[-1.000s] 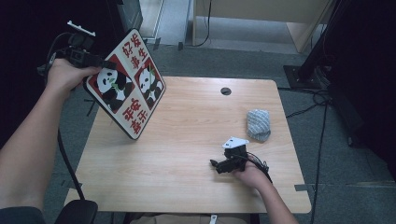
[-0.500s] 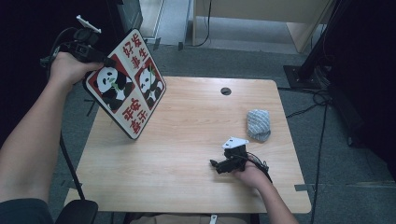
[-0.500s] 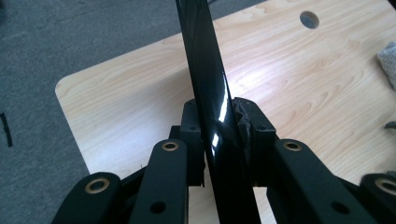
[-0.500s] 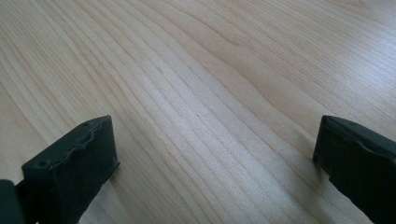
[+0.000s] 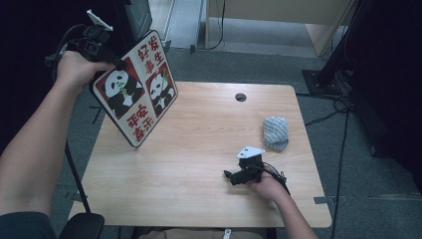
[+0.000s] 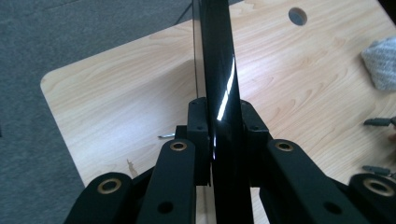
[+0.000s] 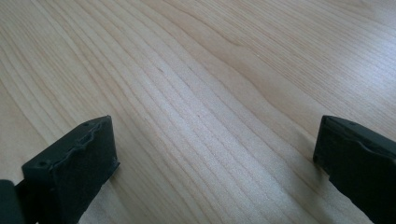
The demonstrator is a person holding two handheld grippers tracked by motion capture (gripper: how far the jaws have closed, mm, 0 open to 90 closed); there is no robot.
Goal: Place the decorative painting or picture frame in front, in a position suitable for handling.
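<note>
A board (image 5: 134, 94) printed with two pandas and red characters stands tilted over the left part of the wooden table (image 5: 199, 199), its lower corner down at the tabletop. My left gripper (image 5: 117, 62) grips the board's upper left edge; its jaws have just been closing. In the left gripper view the black board (image 6: 217, 56) shows edge-on, with the left gripper (image 6: 219, 135) pressing its pads on both faces. My right gripper (image 5: 230, 177) lies low on the table at the front right. Its jaws stand wide apart, and the right gripper (image 7: 215, 158) has bare wood between them.
A crumpled grey-striped cloth (image 5: 275, 132) lies at the table's right side, also seen as cloth (image 6: 380, 63) from the left gripper. A round cable hole (image 5: 241, 97) sits near the far edge. Cables trail on the floor to the right.
My left hand has shifted slightly up and back along the board's top corner, and the jaws have closed on the board. The right hand has stayed still.
</note>
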